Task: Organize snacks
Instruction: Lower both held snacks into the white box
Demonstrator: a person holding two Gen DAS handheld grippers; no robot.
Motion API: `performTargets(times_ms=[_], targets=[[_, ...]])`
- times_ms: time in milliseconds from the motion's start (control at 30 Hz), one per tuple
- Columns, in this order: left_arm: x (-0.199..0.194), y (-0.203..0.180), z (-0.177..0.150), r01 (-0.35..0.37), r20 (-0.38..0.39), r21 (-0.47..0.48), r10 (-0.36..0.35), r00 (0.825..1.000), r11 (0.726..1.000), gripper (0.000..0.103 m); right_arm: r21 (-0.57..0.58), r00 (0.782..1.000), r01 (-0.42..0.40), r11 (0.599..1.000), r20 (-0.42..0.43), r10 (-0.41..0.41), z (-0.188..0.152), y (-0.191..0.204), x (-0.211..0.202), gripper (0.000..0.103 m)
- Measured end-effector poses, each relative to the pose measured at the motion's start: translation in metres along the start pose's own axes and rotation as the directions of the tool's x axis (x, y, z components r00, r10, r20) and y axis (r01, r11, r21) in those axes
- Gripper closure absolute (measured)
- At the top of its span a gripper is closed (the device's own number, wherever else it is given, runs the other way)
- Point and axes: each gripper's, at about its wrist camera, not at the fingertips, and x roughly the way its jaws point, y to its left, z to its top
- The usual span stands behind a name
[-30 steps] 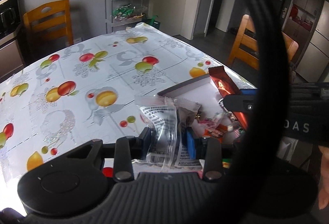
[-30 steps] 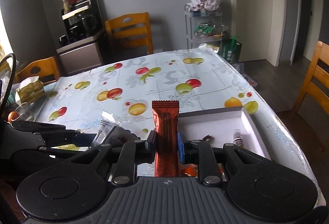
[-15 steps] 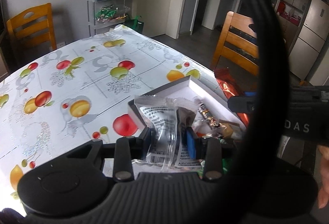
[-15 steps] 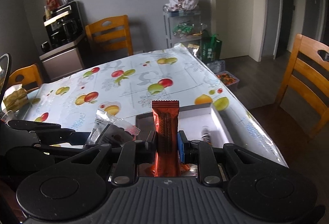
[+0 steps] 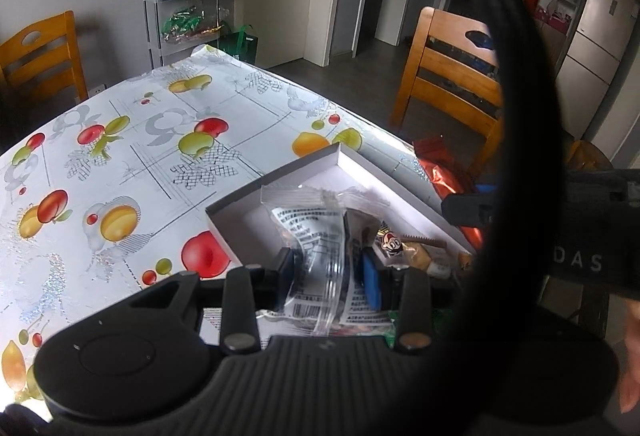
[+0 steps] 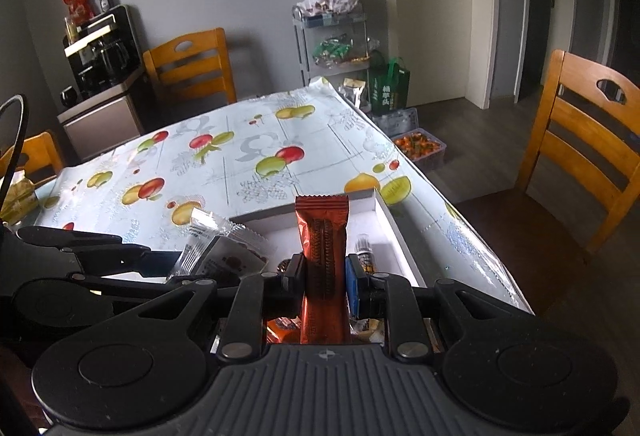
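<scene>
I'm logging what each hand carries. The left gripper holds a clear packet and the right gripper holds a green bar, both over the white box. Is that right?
Not quite: the bar in the right gripper is orange-red, not green, as the right wrist view shows. The rest stands: the left gripper holds a clear packet, and both are over the white box.

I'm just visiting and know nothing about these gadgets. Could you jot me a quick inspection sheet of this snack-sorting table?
Surface: table under a fruit-print cloth.
Job's things: shallow white box at the table's edge, holding a few small snacks; clear packet; orange-brown bar.
Clutter: yellowish bundle at the far left; what it is cannot be told.
Grippers: left gripper shut on the clear packet; right gripper shut on the bar; both above the box.
Cables: thick black cable looping across the left view.
Surroundings: wooden chairs, wire rack of snacks, coffee machine.
</scene>
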Motion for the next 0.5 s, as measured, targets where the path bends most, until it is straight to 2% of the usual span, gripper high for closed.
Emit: performTargets(times_ms=[500], targets=[[0.030, -0.007, 0.005, -0.017, -0.040, -0.022, 0.016, 0.999, 1.000, 0.070, -0.031, 0.998, -0.011, 0.999, -0.058, 0.009, 0.002, -0.014, 0.028, 0.080]])
